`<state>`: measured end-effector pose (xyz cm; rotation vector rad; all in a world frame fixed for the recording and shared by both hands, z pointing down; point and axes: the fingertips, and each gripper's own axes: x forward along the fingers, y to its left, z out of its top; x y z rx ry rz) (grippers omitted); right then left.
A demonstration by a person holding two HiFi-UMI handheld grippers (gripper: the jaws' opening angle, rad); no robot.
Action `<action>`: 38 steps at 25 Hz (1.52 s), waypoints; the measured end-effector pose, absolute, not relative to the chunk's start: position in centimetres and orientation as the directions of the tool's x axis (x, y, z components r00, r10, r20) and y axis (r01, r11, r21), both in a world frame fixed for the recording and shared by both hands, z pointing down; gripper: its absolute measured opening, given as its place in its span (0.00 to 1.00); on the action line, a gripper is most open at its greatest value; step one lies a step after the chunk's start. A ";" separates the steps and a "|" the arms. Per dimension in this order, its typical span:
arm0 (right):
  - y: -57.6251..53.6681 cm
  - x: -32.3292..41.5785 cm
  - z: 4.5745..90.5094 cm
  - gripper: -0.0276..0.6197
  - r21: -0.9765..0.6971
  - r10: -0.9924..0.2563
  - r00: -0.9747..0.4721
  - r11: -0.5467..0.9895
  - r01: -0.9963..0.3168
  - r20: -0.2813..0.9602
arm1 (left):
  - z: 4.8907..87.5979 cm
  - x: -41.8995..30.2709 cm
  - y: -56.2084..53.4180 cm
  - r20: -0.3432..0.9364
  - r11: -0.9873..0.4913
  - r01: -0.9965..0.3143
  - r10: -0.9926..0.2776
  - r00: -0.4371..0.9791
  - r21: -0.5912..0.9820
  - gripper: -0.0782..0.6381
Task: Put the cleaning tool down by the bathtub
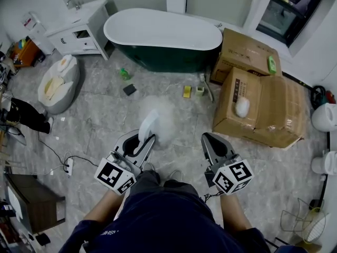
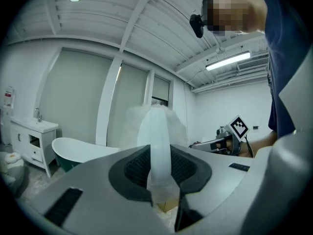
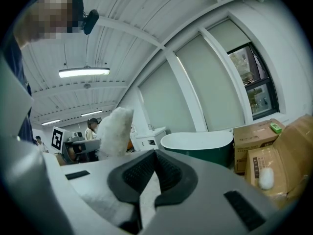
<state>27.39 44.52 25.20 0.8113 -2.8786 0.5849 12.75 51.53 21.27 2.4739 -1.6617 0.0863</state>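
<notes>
The cleaning tool (image 1: 157, 124), a white fluffy head on a pale flat handle, sits in the left gripper (image 1: 146, 137) in the head view. It is held above the grey tiled floor (image 1: 100, 115), well short of the bathtub (image 1: 163, 33) that stands against the far wall. The right gripper (image 1: 206, 139) is level with the left one and just beside it, its jaws drawn to a point. A white cabinet (image 1: 79, 30) stands left of the tub and cardboard boxes (image 1: 258, 104) lie to its right. A few small items are scattered on the floor in front of the tub.

In the left gripper view, the left gripper (image 2: 160, 150) has its jaws pinching the tool's handle (image 2: 159, 131). The dark pads press it from both sides and the fluffy head rises behind. The bathtub (image 2: 83, 151) shows low on the left, with the cabinet (image 2: 29, 136) beyond it. The right gripper (image 2: 227, 140) is off to the right.

In the right gripper view, the right gripper (image 3: 155, 154) has its pads pressed together at the tips with nothing between them. The tool's fluffy head (image 3: 115, 131) stands up at the left. The bathtub (image 3: 200, 143) lies ahead and apart, and the boxes (image 3: 274, 165) are at the right.
</notes>
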 end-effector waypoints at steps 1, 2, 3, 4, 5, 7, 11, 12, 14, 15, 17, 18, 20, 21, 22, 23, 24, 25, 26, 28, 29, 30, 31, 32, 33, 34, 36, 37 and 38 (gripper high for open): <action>44.4 27.4 25.2 0.05 -0.339 -0.481 -0.856 0.786 -0.516 0.189 | 21.3 12.7 51.5 0.139 -0.365 -0.926 -0.916 0.377 0.099 0.26; 44.4 27.4 25.3 0.05 -0.341 -0.478 -0.858 0.787 -0.514 0.188 | 21.4 12.7 51.4 0.141 -0.361 -0.927 -0.917 0.372 0.098 0.26; 44.4 27.5 25.4 0.05 -0.343 -0.476 -0.859 0.788 -0.512 0.188 | 21.4 12.7 51.4 0.144 -0.357 -0.929 -0.919 0.368 0.098 0.26; 44.3 27.6 25.4 0.05 -0.344 -0.474 -0.860 0.789 -0.510 0.187 | 21.4 12.6 51.4 0.145 -0.353 -0.931 -0.920 0.364 0.097 0.26; 44.3 27.6 25.4 0.05 -0.345 -0.473 -0.861 0.789 -0.508 0.187 | 21.4 12.6 51.4 0.147 -0.349 -0.932 -0.921 0.360 0.095 0.26; 44.1 27.8 25.3 0.05 -0.344 -0.467 -0.865 0.794 -0.501 0.184 | 21.4 12.6 51.2 0.148 -0.344 -0.934 -0.923 0.354 0.093 0.26; 43.1 27.8 25.6 0.05 -0.340 -0.458 -0.868 0.798 -0.497 0.194 | 21.5 12.3 50.2 0.143 -0.330 -0.939 -0.929 0.341 0.094 0.26; 42.8 27.8 25.6 0.05 -0.338 -0.456 -0.868 0.799 -0.496 0.197 | 21.6 12.2 49.8 0.141 -0.327 -0.940 -0.931 0.338 0.096 0.26; 42.1 27.7 25.8 0.05 -0.337 -0.455 -0.868 0.800 -0.497 0.201 | 21.8 11.9 49.1 0.140 -0.322 -0.941 -0.932 0.334 0.100 0.26; 41.7 27.6 25.8 0.05 -0.336 -0.454 -0.868 0.800 -0.497 0.202 | 21.9 11.8 48.7 0.140 -0.321 -0.942 -0.932 0.333 0.102 0.26; 40.9 27.5 25.8 0.05 -0.334 -0.453 -0.868 0.801 -0.496 0.204 | 21.9 11.7 47.8 0.138 -0.323 -0.941 -0.932 0.335 0.103 0.26; 40.5 27.4 25.7 0.05 -0.332 -0.451 -0.869 0.803 -0.495 0.204 | 21.9 11.6 47.3 0.135 -0.324 -0.940 -0.932 0.336 0.103 0.26; 39.6 27.0 25.7 0.05 -0.328 -0.452 -0.868 0.804 -0.496 0.207 | 21.8 11.3 46.3 0.130 -0.328 -0.939 -0.932 0.340 0.105 0.26; 39.1 26.8 25.8 0.05 -0.325 -0.454 -0.866 0.803 -0.499 0.209 | 21.9 11.0 45.7 0.129 -0.330 -0.938 -0.931 0.341 0.106 0.26; 38.5 26.5 25.9 0.05 -0.323 -0.456 -0.865 0.803 -0.501 0.210 | 22.1 10.8 45.2 0.128 -0.332 -0.937 -0.930 0.344 0.106 0.26; 38.0 26.3 26.0 0.05 -0.322 -0.458 -0.863 0.802 -0.504 0.211 | 22.2 10.5 44.7 0.127 -0.333 -0.937 -0.930 0.346 0.107 0.26; 37.5 26.1 26.1 0.05 -0.322 -0.461 -0.862 0.800 -0.507 0.212 | 22.4 10.2 44.2 0.127 -0.335 -0.936 -0.929 0.347 0.108 0.26; 37.1 25.8 26.2 0.05 -0.323 -0.463 -0.860 0.798 -0.509 0.213 | 22.5 9.9 43.7 0.127 -0.336 -0.935 -0.929 0.348 0.110 0.26; 36.6 25.4 26.2 0.05 -0.325 -0.465 -0.859 0.796 -0.511 0.213 | 22.6 9.5 43.3 0.127 -0.337 -0.935 -0.928 0.349 0.112 0.26; 35.7 24.5 26.3 0.05 -0.326 -0.466 -0.859 0.794 -0.512 0.213 | 22.7 8.5 42.3 0.129 -0.336 -0.935 -0.928 0.350 0.116 0.26; 35.3 24.0 26.3 0.05 -0.327 -0.466 -0.859 0.794 -0.512 0.214 | 22.8 8.0 41.9 0.130 -0.336 -0.935 -0.928 0.350 0.118 0.26; 34.9 23.5 26.4 0.05 -0.328 -0.466 -0.858 0.793 -0.514 0.216 | 22.9 7.5 41.4 0.131 -0.335 -0.935 -0.928 0.349 0.120 0.26; 34.4 23.1 26.5 0.05 -0.330 -0.467 -0.857 0.791 -0.515 0.219 | 23.0 7.0 40.9 0.131 -0.335 -0.935 -0.928 0.349 0.121 0.26; 34.0 22.5 26.7 0.05 -0.332 -0.466 -0.857 0.790 -0.516 0.220 | 23.1 6.5 40.5 0.132 -0.334 -0.934 -0.928 0.349 0.124 0.26; 33.7 21.9 26.8 0.05 -0.335 -0.465 -0.857 0.789 -0.516 0.223 | 23.2 5.9 40.1 0.133 -0.333 -0.934 -0.928 0.349 0.127 0.26; 33.3 21.3 27.0 0.05 -0.337 -0.464 -0.856 0.787 -0.517 0.227 | 23.3 5.3 39.7 0.135 -0.332 -0.934 -0.927 0.349 0.131 0.26; 32.5 20.0 27.1 0.05 -0.337 -0.462 -0.855 0.786 -0.518 0.236 | 23.6 4.0 38.8 0.137 -0.332 -0.933 -0.927 0.350 0.139 0.26; 32.1 19.2 27.1 0.05 -0.336 -0.461 -0.855 0.787 -0.518 0.239 | 23.7 3.3 38.3 0.138 -0.332 -0.932 -0.926 0.351 0.143 0.26; 31.6 18.5 27.1 0.05 -0.335 -0.461 -0.854 0.786 -0.519 0.241 | 23.8 2.6 37.7 0.139 -0.333 -0.931 -0.925 0.353 0.147 0.26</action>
